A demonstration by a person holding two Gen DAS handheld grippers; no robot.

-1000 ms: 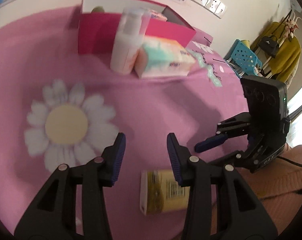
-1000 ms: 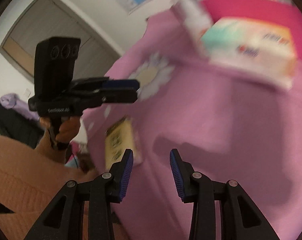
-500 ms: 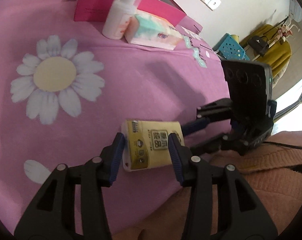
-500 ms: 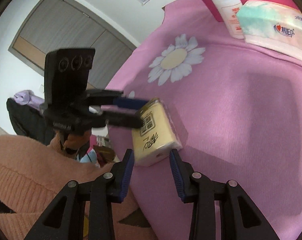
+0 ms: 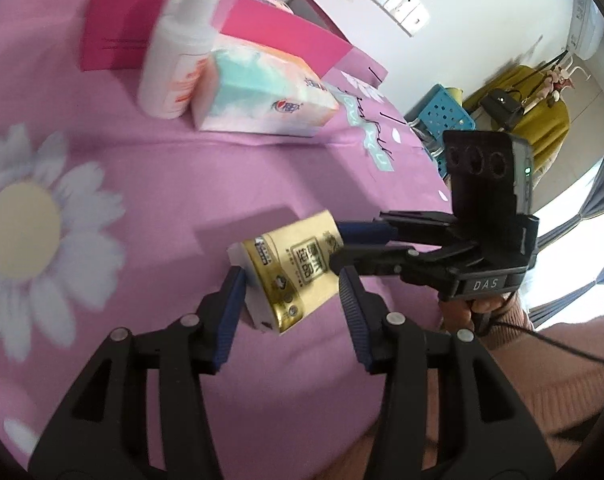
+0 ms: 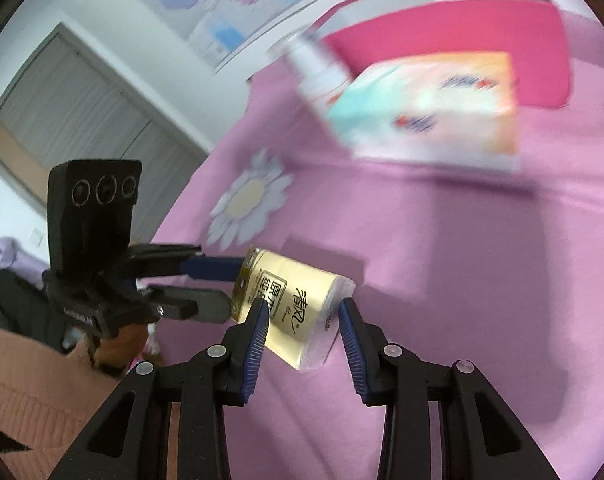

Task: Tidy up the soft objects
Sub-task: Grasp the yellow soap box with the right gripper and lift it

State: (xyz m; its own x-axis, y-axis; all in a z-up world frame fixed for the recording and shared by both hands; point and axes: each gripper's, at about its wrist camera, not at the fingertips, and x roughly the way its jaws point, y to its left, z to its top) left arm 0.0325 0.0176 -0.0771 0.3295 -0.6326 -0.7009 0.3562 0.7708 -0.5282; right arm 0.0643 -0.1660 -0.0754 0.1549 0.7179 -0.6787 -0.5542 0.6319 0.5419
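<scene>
A small gold tissue pack (image 5: pixel 294 276) sits tilted over the pink cloth, with a shadow behind it. It lies between the fingers of my left gripper (image 5: pixel 291 276), whose jaws are opening. The left pad touches the pack's white side and the right pad stands just off it. My right gripper (image 5: pixel 336 245) comes in from the right and straddles the pack's other end. In the right wrist view the pack (image 6: pixel 290 304) lies between the fingers of the right gripper (image 6: pixel 302 305), with a gap at the right pad. There the left gripper (image 6: pixel 234 286) meets the pack's far end.
A large teal and orange tissue pack (image 5: pixel 262 92) and a white pump bottle (image 5: pixel 178 64) stand in front of a pink box (image 5: pixel 122 32) at the back. A daisy print (image 5: pixel 22 236) marks the cloth at the left. A peach sleeve (image 5: pixel 562 380) lies at the near edge.
The gold pack lay flat near the front edge with neither gripper around it. Both grippers have closed in from opposite sides, the pack now stands tilted between them, and the left jaws are wider.
</scene>
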